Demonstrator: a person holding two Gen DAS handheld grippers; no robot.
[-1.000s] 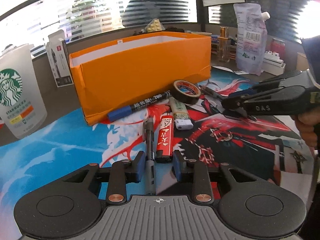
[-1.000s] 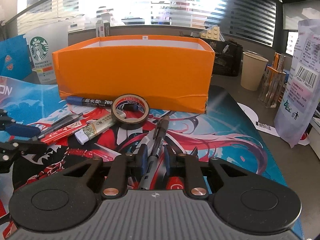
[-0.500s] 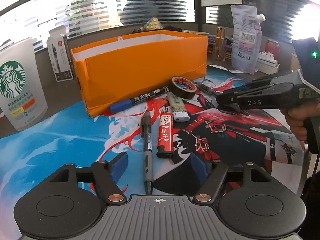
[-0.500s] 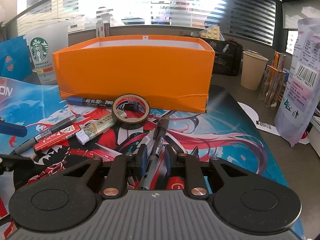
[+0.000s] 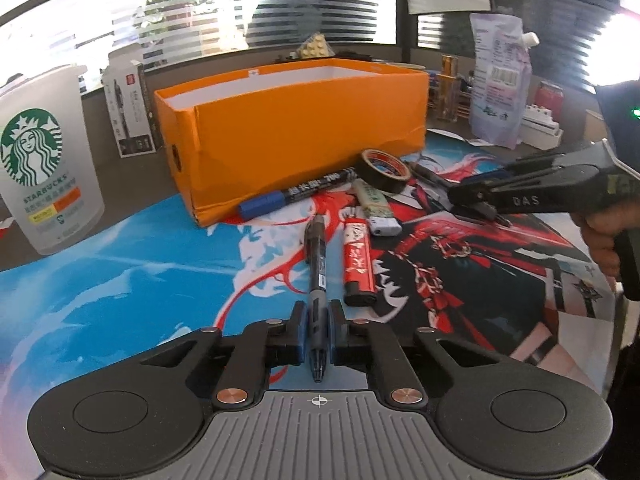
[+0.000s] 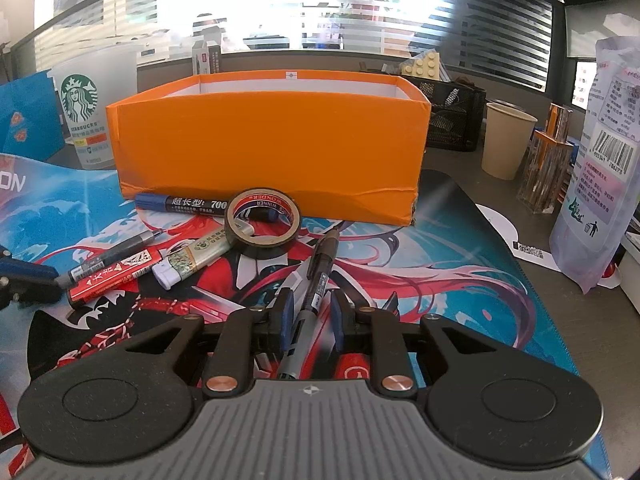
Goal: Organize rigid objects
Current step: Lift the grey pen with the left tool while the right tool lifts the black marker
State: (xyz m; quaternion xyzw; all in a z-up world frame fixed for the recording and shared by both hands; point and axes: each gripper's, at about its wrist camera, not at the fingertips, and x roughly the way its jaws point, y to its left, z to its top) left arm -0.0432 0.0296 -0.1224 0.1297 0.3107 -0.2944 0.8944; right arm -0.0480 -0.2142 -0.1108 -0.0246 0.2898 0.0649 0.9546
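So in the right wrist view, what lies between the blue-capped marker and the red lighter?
A grey pen lies there on the mat, parallel to and touching the red lighter, well short of the blue-capped marker; the right wrist view shows it.

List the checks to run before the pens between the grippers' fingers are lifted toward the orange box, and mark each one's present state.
1. Left gripper shut on the gray pen: ok.
2. Right gripper firm on the black pen: cannot tell; a gap shows beside one pad.
3. Orange box open on top: ok.
4. Room inside the box: cannot tell; its floor is hidden.
5. Red lighter apart from the gray pen: ok.
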